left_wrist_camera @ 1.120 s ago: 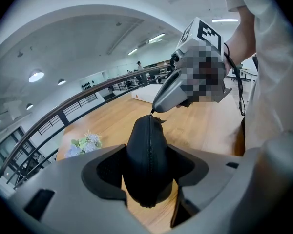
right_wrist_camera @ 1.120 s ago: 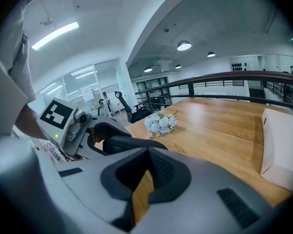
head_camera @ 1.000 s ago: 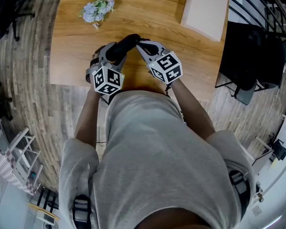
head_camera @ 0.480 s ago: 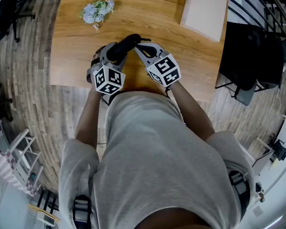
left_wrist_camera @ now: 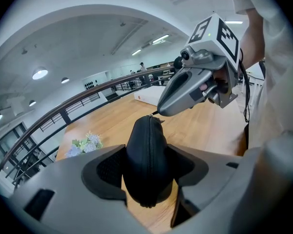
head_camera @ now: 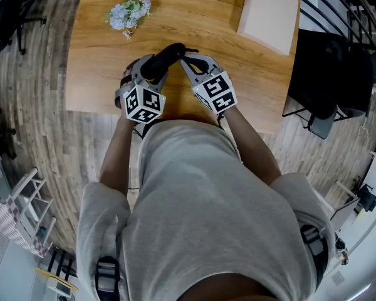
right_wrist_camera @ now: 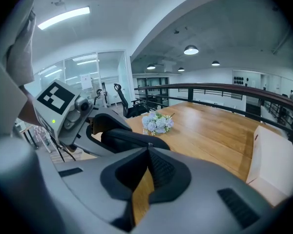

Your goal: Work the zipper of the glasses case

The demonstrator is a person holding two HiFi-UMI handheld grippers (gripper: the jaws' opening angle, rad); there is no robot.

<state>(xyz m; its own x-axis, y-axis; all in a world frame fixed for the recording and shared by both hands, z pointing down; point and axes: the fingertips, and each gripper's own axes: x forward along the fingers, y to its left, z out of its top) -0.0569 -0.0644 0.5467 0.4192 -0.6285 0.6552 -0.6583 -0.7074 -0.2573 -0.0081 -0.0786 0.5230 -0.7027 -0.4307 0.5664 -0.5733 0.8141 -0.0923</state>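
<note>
Over the wooden tabletop (head_camera: 194, 27) my left tongs (head_camera: 151, 68) clasp the black glasses case (head_camera: 165, 58); my right tongs (head_camera: 187, 58) meet its far end. A flower bunch (head_camera: 128, 11) and a white box (head_camera: 269, 14) lie beyond, well apart.

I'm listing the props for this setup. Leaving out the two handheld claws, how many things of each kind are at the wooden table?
black glasses case: 1
bunch of pale blue flowers: 1
flat white box: 1
Total: 3
</note>
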